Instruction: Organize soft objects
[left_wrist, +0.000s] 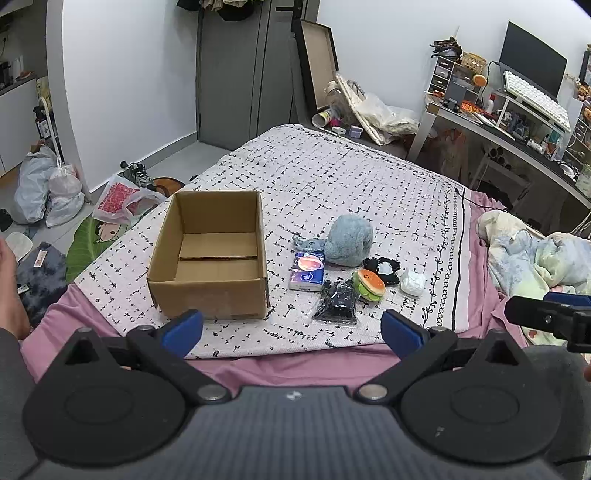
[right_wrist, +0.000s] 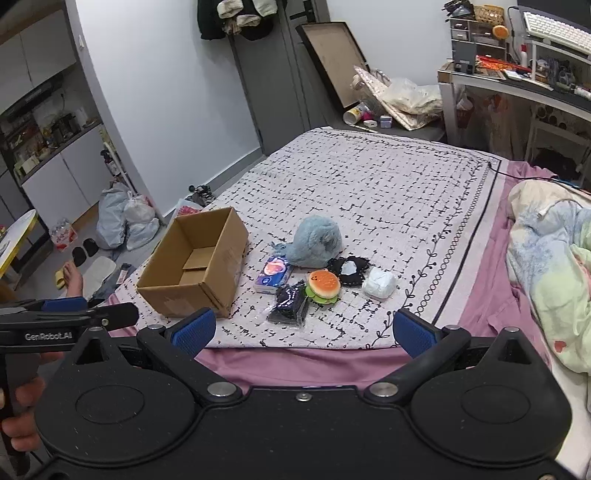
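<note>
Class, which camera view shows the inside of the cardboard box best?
The left wrist view: it faces the cardboard box nearly head-on, showing its bare floor and a loose flap. The right wrist view sees it obliquely, its near wall hiding much of the floor.

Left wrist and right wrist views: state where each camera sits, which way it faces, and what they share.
Left wrist: on the left hand-held gripper, low at the bed's near edge, facing the cardboard box; its open blue fingers, a sleeve at left and the right hand-held gripper show.
Right wrist: on the right hand-held gripper, slightly further right, facing the burger plush; open fingers, the left hand-held gripper and a hand show.
Shared: box, blue plush, patterned blanket, desk.
</note>
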